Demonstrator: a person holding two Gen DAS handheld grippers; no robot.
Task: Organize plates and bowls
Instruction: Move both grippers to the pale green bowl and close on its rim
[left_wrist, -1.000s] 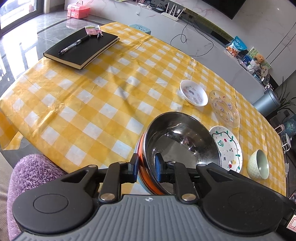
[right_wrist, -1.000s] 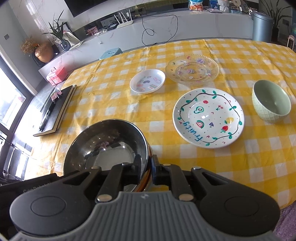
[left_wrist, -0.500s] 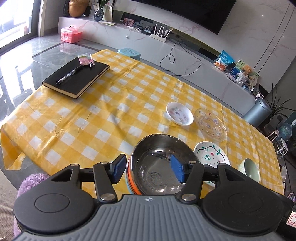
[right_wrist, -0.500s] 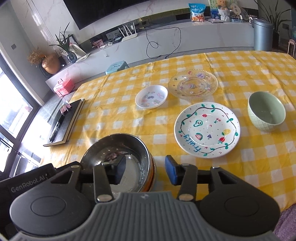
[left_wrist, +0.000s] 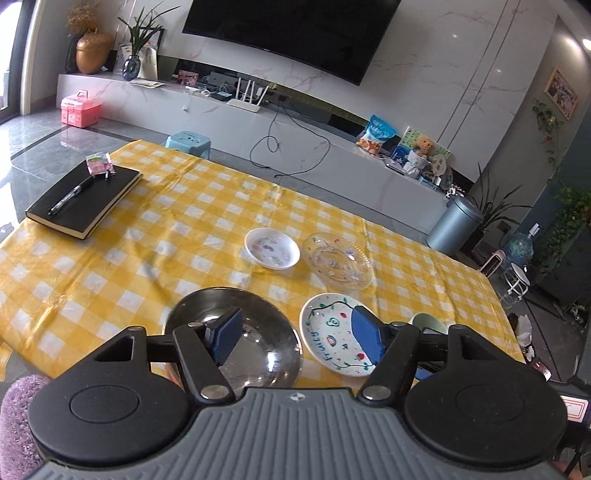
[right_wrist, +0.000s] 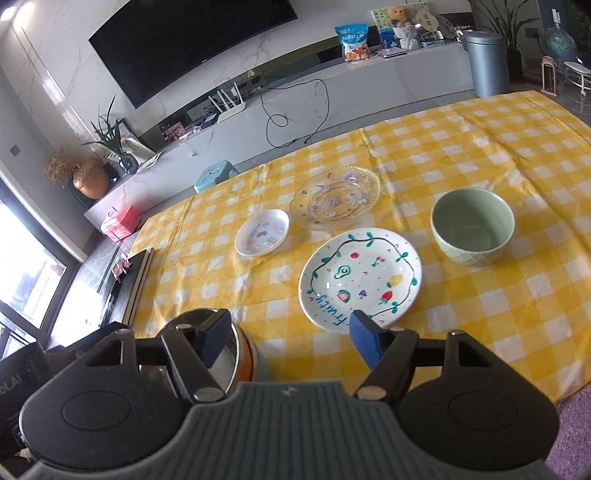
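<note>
A steel bowl with an orange outside rests near the front edge of the yellow checked table. My left gripper hovers above and behind it, jaws still opening, nothing between the pads. My right gripper is raised to the bowl's right, jaws also opening and empty. Right of the bowl lies a white fruit-painted plate. Behind it are a small white dish and a clear glass plate. A green bowl stands at the right.
A black notebook with a pen on it lies at the table's far left corner. A purple fuzzy seat is at the near left. A low white cabinet, a blue stool and a grey bin stand beyond the table.
Both grippers let go of the steel bowl's rim, opened wide, and lifted up and back from it. The bowl stays on the table.
</note>
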